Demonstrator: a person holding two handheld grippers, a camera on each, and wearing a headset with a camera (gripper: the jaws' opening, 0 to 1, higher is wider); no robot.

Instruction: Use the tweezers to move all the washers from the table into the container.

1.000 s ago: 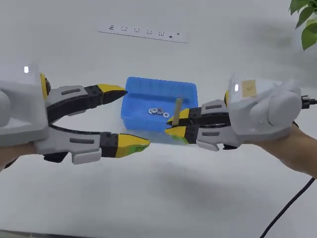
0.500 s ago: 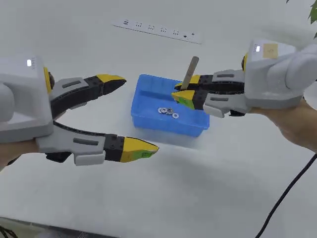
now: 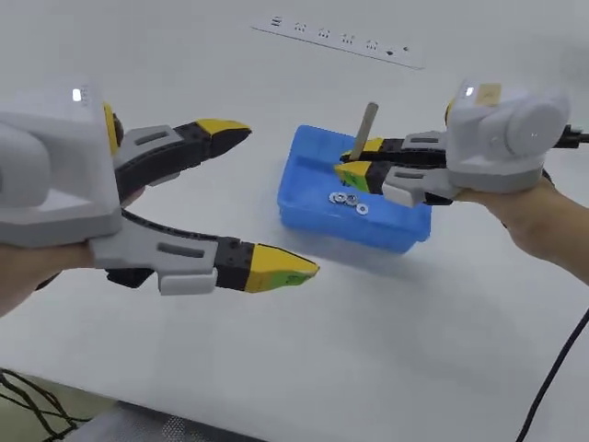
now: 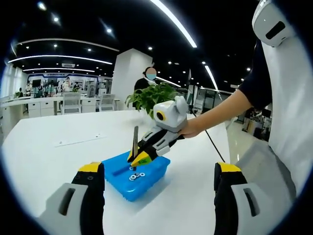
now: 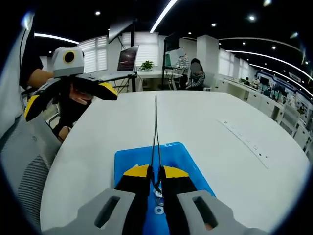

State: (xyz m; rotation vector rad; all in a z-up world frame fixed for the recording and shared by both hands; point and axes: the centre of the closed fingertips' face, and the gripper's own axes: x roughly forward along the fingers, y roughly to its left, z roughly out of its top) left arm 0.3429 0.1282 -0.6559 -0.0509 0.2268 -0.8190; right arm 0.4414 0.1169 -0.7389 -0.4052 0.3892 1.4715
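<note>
Tweezers (image 3: pixel 366 127), pinched between the right gripper's (image 3: pixel 350 173) closed jaws, now stand over the blue container's (image 3: pixel 322 226) far edge rather than its near edge. Their long axis is nearly upright above the washers (image 3: pixel 348 200) inside. The left gripper (image 3: pixel 273 203) is spread wide and empty.

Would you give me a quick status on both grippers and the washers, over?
Left gripper open, beside blue container. Right gripper shut on tweezers above it. Washers inside. Nothing in the way.
</note>
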